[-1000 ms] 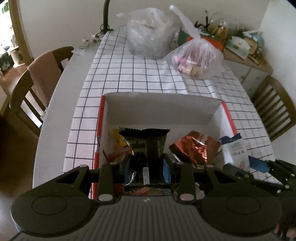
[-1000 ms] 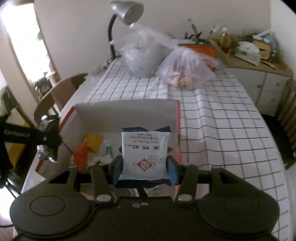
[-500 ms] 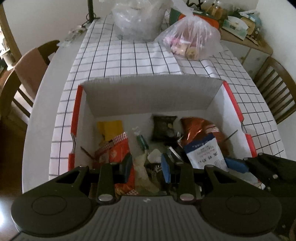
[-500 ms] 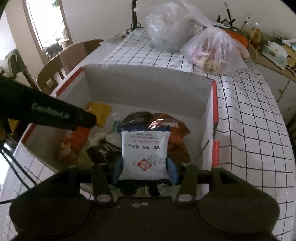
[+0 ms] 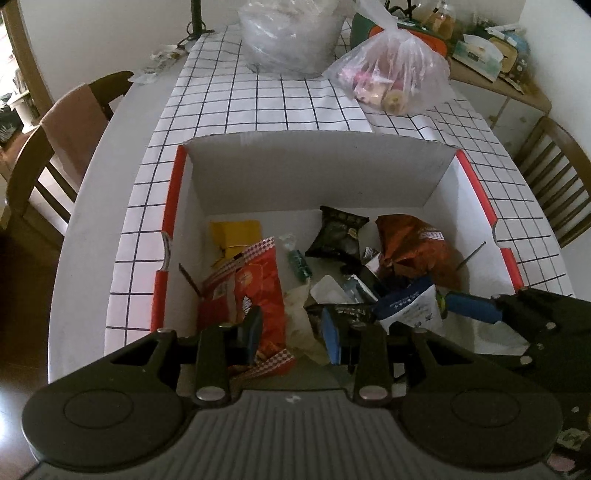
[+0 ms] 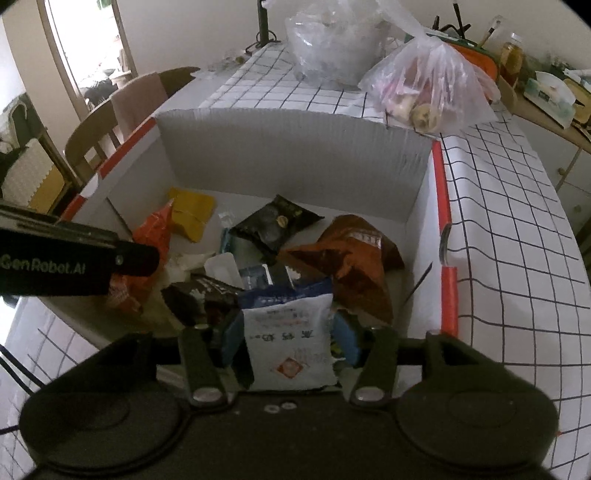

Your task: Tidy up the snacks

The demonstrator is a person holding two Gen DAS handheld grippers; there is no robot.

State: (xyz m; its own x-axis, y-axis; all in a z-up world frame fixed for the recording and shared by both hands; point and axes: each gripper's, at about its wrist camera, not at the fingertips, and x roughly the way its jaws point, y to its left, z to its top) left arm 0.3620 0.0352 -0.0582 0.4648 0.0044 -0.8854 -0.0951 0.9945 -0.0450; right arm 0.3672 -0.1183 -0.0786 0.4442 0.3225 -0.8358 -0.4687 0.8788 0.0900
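A white cardboard box with red edges (image 5: pixel 173 206) (image 6: pixel 437 177) stands on the checked tablecloth and holds several snack packets. My left gripper (image 5: pixel 291 334) hangs inside it, jaws opening and nothing pinched, above a red packet (image 5: pixel 251 291) and a pale wrapper. A black packet (image 5: pixel 340 236) (image 6: pixel 275 221) lies farther in, beside a brown packet (image 5: pixel 410 243) (image 6: pixel 347 258). My right gripper (image 6: pixel 291 338) is low over the pile, jaws opening. A white-and-blue packet (image 6: pixel 288 343) (image 5: pixel 410 306) sits loose between its blue pads, resting on the pile.
Two clear plastic bags (image 5: pixel 391 77) (image 5: pixel 291 33) stand on the table behind the box. Wooden chairs (image 5: pixel 55 147) (image 5: pixel 554 184) flank the table. A cluttered sideboard (image 5: pixel 491 48) is at the back right. A yellow packet (image 5: pixel 234 236) lies at the box's far left.
Both grippers have sunk into the box. The black packet has left my left gripper's jaws and lies in the box. My right gripper's jaws have widened around the white-and-blue packet.
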